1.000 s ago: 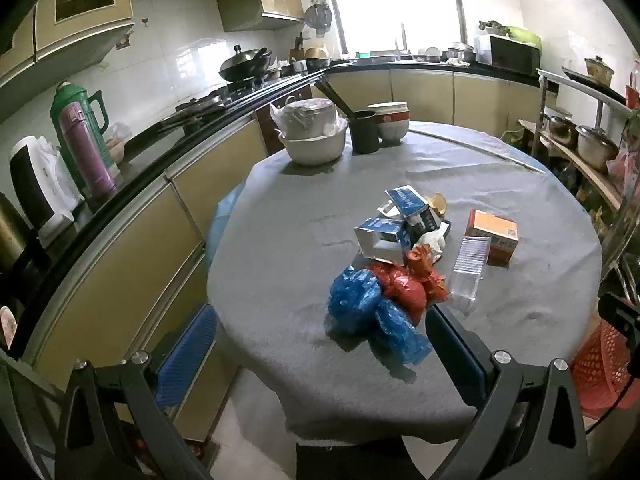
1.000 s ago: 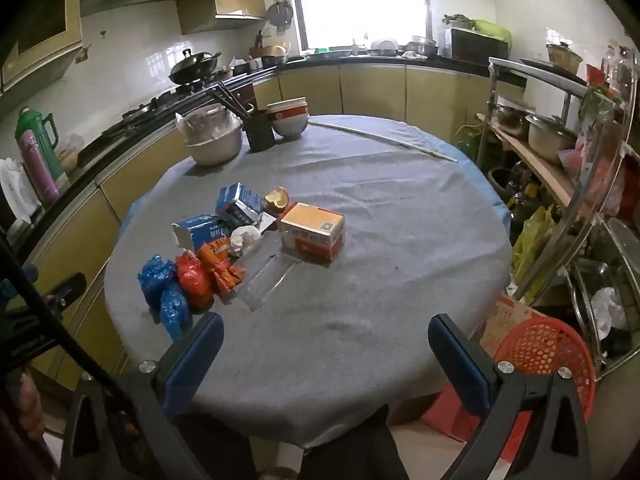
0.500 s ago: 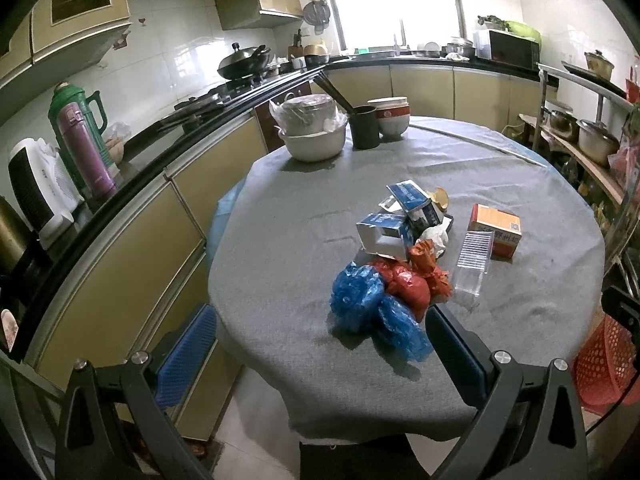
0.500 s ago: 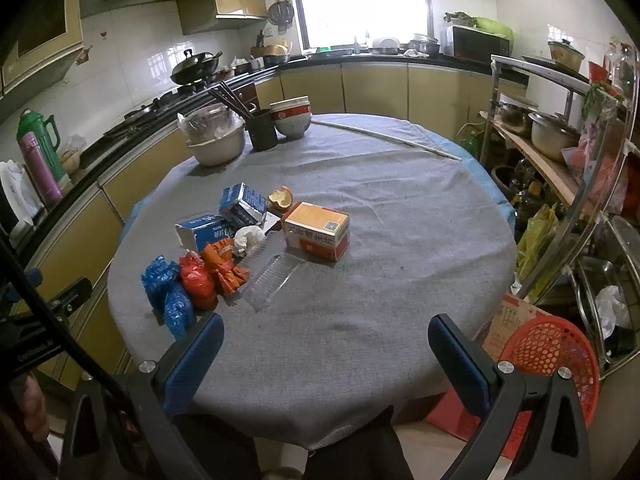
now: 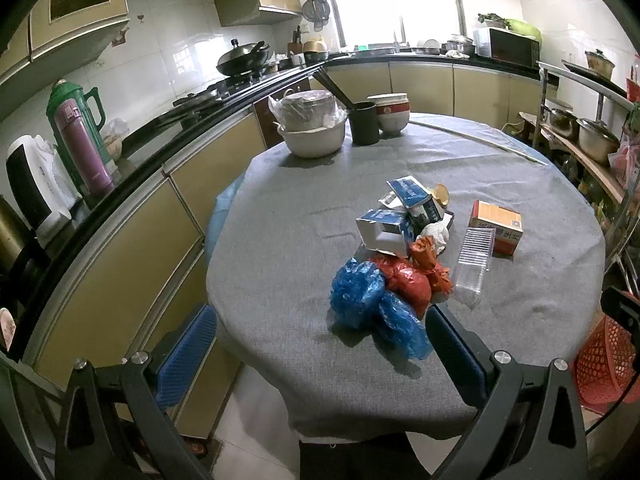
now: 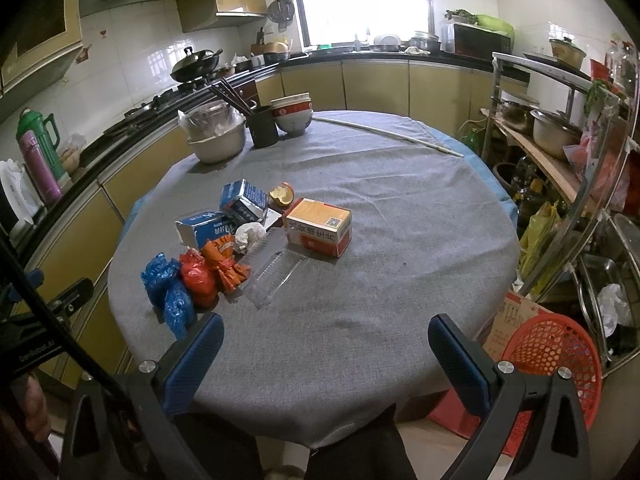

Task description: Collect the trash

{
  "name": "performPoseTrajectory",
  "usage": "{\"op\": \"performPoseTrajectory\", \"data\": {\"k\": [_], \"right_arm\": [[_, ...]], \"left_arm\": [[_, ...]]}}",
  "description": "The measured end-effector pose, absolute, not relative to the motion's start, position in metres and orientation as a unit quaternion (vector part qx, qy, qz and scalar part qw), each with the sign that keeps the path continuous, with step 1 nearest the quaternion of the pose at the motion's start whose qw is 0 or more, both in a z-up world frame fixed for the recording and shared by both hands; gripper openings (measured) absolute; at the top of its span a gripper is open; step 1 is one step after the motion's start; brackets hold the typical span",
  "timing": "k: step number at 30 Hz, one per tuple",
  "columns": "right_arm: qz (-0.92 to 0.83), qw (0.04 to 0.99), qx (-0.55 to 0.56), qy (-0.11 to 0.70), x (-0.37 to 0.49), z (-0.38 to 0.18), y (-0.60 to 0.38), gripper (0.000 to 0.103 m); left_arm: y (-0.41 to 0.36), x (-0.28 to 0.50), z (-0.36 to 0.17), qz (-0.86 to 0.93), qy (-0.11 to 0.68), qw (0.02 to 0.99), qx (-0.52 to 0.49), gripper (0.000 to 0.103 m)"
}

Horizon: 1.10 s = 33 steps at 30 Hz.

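Both grippers spread wide and carrying nothing: left gripper (image 5: 320,344) poised at the near table edge with its right finger just beside the blue plastic bags (image 5: 372,308), right gripper (image 6: 326,354) held over bare cloth at the near rim of the round grey table (image 6: 400,280). Judged as the very start of the job, with no piece of trash yet lifted. Nearest in the pile, the blue bags, touching a red bag (image 6: 197,280) and an orange wrapper (image 6: 225,262). Just beside those, a clear plastic tray (image 6: 276,276) lying flat. Behind, a crumpled white tissue (image 6: 249,235), two torn blue cartons (image 6: 244,200), an orange box (image 6: 318,226) and a piece of fruit peel (image 6: 282,196), all bunched left of the table's middle. Down on the floor to the right, a red mesh basket (image 6: 556,356), probably the bin for all this, though its inside cannot be seen. Farther back, bowls (image 6: 292,114), a dark cup of chopsticks (image 6: 262,126) and a covered basin (image 6: 216,138), likely not trash. Everything left to collect, starting most plausibly with the blue bags.
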State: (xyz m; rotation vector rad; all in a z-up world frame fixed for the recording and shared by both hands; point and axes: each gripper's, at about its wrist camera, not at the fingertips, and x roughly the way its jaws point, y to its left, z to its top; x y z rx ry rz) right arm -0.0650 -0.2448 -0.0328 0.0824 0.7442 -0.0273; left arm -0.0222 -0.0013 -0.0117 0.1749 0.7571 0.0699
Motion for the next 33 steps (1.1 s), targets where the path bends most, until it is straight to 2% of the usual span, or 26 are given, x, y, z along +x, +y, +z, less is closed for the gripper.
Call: {"op": "performPoseTrajectory", "data": {"k": [33], "right_arm": [[-0.023,0.925,0.038,0.376,-0.049,-0.04,-0.245,0.103]], "left_arm": [[0.003,-0.007,-0.027,0.03,0.387,0.918,0.082,0.103]]}}
